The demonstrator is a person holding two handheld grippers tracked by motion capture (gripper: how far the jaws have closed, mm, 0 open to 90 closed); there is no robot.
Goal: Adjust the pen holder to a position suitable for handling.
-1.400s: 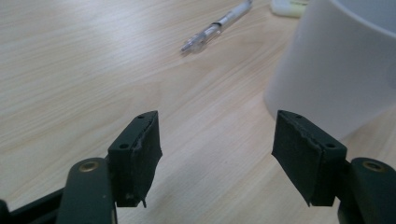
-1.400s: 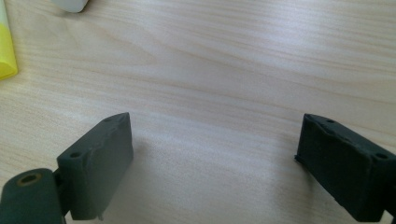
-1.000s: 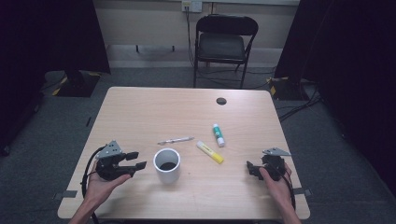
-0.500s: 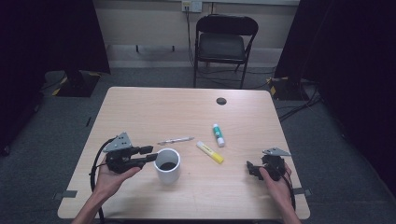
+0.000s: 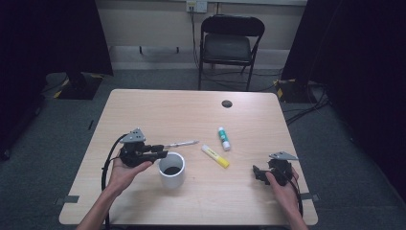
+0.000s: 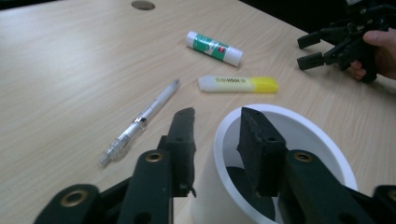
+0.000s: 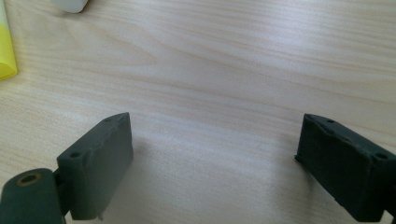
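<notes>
A white mug (image 5: pixel 171 170) stands upright near the table's front middle. My left gripper (image 5: pixel 163 154) is at its left rim. In the left gripper view the left gripper (image 6: pixel 217 121) is open and straddles the mug's rim (image 6: pixel 299 121), one jaw outside the wall and one inside. A clear pen (image 5: pixel 181 143) (image 6: pixel 140 122), a yellow highlighter (image 5: pixel 215 156) (image 6: pixel 238 84) and a green-and-white glue stick (image 5: pixel 223 138) (image 6: pixel 214 45) lie behind the mug. My right gripper (image 5: pixel 256 173) (image 7: pixel 215 126) rests wide open at the front right over bare wood.
The wooden table (image 5: pixel 167 110) has a black round cap (image 5: pixel 227 103) near its far edge. A black folding chair (image 5: pixel 230 43) stands behind the table. The highlighter's tip (image 7: pixel 5 51) shows at the far left of the right gripper view.
My left gripper has moved right to the mug and now has its jaws on either side of the rim. The right gripper has stayed put.
</notes>
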